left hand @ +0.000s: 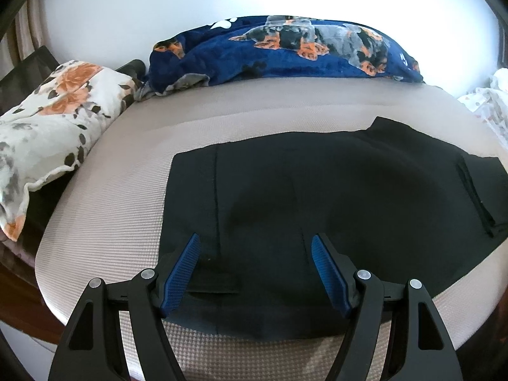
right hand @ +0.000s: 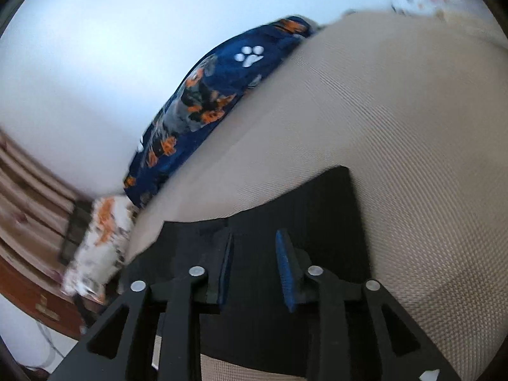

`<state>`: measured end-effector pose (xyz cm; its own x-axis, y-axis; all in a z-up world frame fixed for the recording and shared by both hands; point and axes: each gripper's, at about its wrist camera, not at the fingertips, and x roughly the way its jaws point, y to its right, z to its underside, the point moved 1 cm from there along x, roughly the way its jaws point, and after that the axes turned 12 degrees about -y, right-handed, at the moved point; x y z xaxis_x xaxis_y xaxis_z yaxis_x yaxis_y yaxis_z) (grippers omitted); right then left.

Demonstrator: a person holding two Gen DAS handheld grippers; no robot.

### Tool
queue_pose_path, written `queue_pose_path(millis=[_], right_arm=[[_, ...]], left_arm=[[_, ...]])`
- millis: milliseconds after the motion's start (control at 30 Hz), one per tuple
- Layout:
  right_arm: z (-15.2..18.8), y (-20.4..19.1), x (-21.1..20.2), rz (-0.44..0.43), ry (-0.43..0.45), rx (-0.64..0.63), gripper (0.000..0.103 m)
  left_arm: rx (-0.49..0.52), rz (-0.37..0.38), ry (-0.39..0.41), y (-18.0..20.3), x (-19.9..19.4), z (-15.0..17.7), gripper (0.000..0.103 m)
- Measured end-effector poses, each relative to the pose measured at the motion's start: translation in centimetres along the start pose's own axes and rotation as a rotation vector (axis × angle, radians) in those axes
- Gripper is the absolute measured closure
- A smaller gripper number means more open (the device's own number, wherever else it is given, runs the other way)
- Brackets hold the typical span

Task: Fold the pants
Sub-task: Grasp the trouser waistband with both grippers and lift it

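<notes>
Dog-print blue blanket and floral pillow on beige mattress.

I see a bed covered in beige textured fabric. Black pants lie flat on it, toward its near edge. Beyond the pants, along the far edge, rests a blue dog-print blanket. Left of the pants, at the bed's side edge, sits a white floral pillow.

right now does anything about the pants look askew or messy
The black pants lie mostly flat on the beige mattress, but the far edge is uneven: one corner juts out beyond the rest. Nothing else stands out.
</notes>
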<state>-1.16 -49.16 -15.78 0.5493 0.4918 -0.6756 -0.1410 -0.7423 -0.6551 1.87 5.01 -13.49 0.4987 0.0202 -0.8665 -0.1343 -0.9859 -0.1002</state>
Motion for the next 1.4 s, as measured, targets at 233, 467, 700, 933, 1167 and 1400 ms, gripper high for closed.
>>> queue_pose_path(millis=[233,467,700,933,1167,1400], right_arm=[[1.8,-8.1,3.0,0.164,-0.065,-0.258,0.069],[4.7,-14.2,6.7,0.133,-0.145,-0.415,0.058],[6.3,-17.5,9.4,0.069,-0.188,-0.467,0.055],[7.0,-18.2,11.4,0.018,-0.22,-0.448,0.051],[7.5,-18.0,11.9,-0.009,-0.235,-0.433,0.049],[7.5,-17.1,12.0,-0.057,-0.242,-0.383,0.047]], left_arm=[[0.002,-0.027,0.003,-0.4,0.3,0.3,0.03],[-0.008,-0.029,0.001,-1.0,0.5,0.4,0.03],[-0.017,-0.035,-0.006,-1.5,0.5,0.5,0.03],[-0.026,-0.027,-0.013,-2.4,0.4,0.5,0.03],[-0.071,0.15,-0.085,-5.0,0.6,0.6,0.03],[-0.177,0.409,-0.237,-9.6,2.2,0.8,0.046]])
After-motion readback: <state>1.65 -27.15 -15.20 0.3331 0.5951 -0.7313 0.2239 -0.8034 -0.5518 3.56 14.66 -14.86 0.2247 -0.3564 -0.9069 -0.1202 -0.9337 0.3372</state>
